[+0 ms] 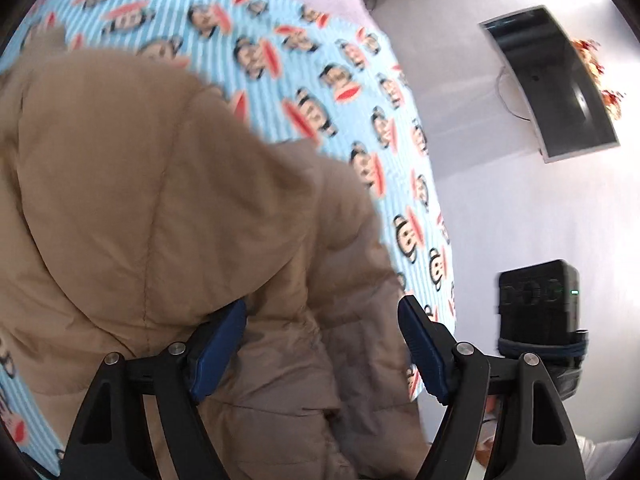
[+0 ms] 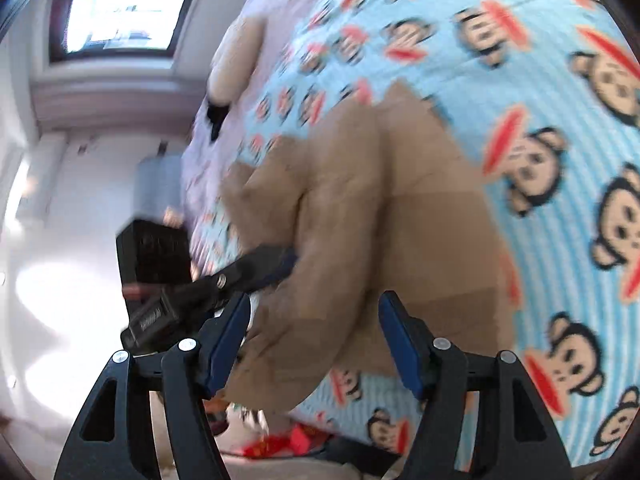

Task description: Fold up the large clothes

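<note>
Left gripper above tan padded jacket, jaws wide apart, blue pads clear of fabric, nothing clamped. Jacket lies bunched on bed sheet, light blue stripes with cartoon monkey faces. Pale floor to right of bed. Dark flat screen on floor, black box nearer gripper. Picture blurred.

Both views motion-blurred. Brown padded coat runs off the left and bottom edges in the left wrist view, collar and hem unreadable; it hides much of the monkey-print sheet. Black box on the floor: markings too small. In the right wrist view the left gripper is smeared, tips buried against the coat.
</note>
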